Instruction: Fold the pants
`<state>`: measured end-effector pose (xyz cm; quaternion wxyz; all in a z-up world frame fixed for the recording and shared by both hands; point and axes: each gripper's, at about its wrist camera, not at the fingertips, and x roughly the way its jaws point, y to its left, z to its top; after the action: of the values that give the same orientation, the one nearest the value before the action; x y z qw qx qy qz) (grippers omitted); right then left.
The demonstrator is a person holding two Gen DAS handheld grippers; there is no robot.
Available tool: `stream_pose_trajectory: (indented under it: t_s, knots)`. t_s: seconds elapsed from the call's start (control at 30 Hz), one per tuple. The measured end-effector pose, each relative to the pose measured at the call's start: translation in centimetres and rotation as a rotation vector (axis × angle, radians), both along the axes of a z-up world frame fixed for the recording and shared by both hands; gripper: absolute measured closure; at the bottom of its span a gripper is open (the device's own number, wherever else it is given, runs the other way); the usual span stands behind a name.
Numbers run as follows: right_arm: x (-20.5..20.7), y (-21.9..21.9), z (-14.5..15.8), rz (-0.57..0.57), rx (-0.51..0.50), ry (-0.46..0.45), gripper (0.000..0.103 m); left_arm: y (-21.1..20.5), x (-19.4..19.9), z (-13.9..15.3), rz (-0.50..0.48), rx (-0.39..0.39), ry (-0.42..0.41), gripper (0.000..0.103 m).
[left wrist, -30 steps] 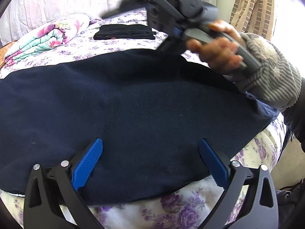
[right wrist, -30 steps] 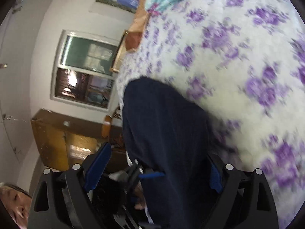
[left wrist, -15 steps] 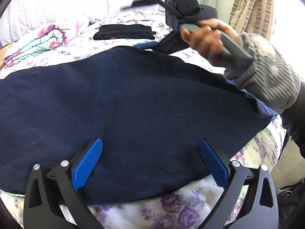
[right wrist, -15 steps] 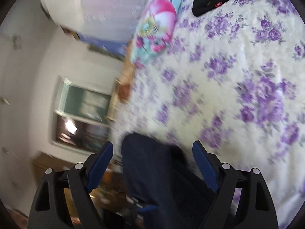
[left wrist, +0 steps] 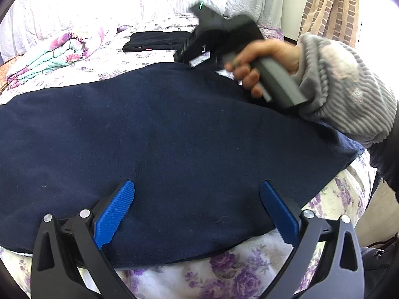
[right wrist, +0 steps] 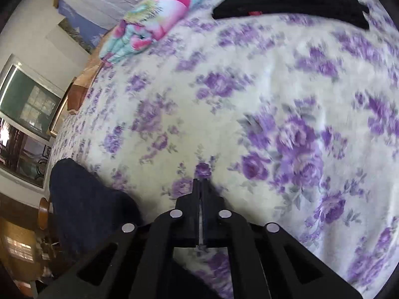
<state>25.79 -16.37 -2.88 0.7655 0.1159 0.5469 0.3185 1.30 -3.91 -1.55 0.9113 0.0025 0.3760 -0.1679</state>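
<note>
Dark navy pants (left wrist: 162,129) lie flat across a bed with a purple-flowered sheet (left wrist: 237,274). My left gripper (left wrist: 195,186) hangs open over their near edge, and its blue pads (left wrist: 114,209) touch nothing. A hand (left wrist: 261,59) in a grey ribbed sleeve holds my right gripper at the far edge of the pants, tilted down. In the right wrist view my right gripper (right wrist: 200,182) is shut, fingers pressed together over the sheet (right wrist: 249,99). No cloth shows between them. A rounded navy edge of the pants (right wrist: 84,206) sits to its lower left.
A black folded garment (left wrist: 154,41) lies at the back of the bed, with a folded floral quilt (left wrist: 57,54) to its left. A striped curtain (left wrist: 329,7) hangs at the far right. The bed's edge drops off at the right.
The right gripper swung down toward the far edge of the pants and its jaws closed. The navy cloth slid out from between its fingers to the left. The left gripper stayed still.
</note>
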Motion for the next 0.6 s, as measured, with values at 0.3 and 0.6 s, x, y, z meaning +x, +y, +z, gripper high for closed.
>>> stream_pose_trajectory:
  t_s: [0.3, 0.6]
  knots:
    - [-7.9, 1.7, 7.2, 0.167, 0.238, -0.105, 0.078, 0.3, 0.1, 0.0, -0.001, -0.002, -0.003, 0.005]
    - [-3.5, 2.6, 0.0, -0.041, 0.278, 0.176, 0.085, 0.4, 0.3, 0.0, 0.006, 0.002, -0.002, 0.005]
